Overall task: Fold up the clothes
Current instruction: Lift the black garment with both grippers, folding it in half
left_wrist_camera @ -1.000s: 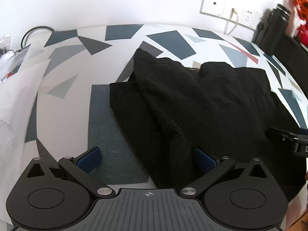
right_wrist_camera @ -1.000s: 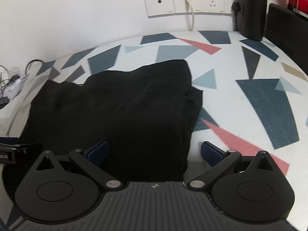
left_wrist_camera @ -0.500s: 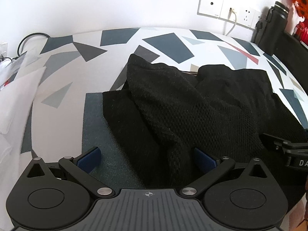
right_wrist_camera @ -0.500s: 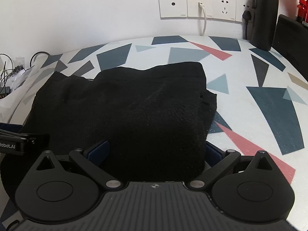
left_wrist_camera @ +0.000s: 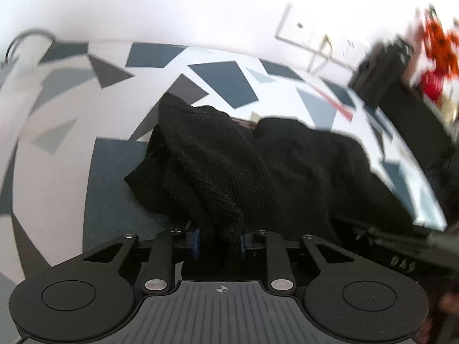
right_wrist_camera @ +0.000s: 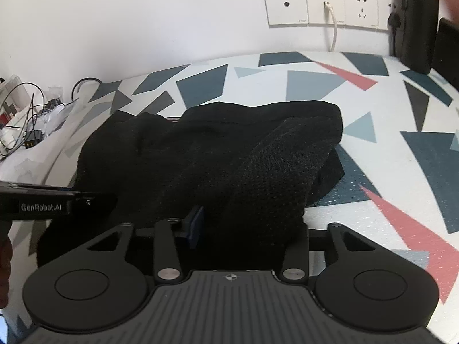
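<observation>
Your left gripper is closing on a bunched near edge of the black sweater, knit between its pads. Your right gripper is closing on the near right corner; its right pad is hidden under cloth, so that grip is probably shallow. Take a full bite with both, then lift evenly. The sweater lies mid-table, half on a grey mat. The table stays bare right and far, up to the black bottle by the wall.
</observation>
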A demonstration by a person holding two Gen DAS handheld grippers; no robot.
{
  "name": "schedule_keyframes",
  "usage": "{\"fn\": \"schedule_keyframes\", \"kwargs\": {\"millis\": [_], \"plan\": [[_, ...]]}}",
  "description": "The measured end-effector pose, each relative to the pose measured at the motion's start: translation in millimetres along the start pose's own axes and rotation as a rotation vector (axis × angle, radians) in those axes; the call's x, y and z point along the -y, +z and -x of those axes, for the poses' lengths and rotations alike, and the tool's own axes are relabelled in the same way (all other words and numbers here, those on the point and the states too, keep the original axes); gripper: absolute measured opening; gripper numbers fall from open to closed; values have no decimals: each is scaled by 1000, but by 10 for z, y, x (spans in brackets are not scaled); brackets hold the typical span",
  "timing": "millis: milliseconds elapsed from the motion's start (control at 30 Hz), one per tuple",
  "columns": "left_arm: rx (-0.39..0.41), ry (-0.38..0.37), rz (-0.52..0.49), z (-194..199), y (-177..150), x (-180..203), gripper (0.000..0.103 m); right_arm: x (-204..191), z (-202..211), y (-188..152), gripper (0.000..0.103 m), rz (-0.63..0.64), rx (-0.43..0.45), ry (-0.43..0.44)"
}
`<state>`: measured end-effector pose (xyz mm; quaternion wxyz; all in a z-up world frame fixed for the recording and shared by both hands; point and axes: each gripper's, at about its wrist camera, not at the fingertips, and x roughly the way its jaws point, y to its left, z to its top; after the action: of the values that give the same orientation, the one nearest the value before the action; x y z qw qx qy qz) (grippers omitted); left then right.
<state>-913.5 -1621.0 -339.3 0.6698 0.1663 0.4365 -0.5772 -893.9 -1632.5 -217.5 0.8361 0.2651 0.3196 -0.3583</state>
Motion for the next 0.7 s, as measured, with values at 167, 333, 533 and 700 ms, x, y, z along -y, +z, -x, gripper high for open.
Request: {"fn": "schedule_keyframes", "kwargs": {"millis": [167,333,533,700], "plan": [[28,22,45,188,14,-113,16,-36,-27,23,26,-39,-20,80],[35,69,92,401,-15,-240,15,-348,-39,35,24,14,-19,112],[61,102,116,687,-127,-340,15,-779,24,133,23,134,-5,210],[58,140,151,870,-276,-469,15,-1100,1,98,23,226,-38,258]]}}
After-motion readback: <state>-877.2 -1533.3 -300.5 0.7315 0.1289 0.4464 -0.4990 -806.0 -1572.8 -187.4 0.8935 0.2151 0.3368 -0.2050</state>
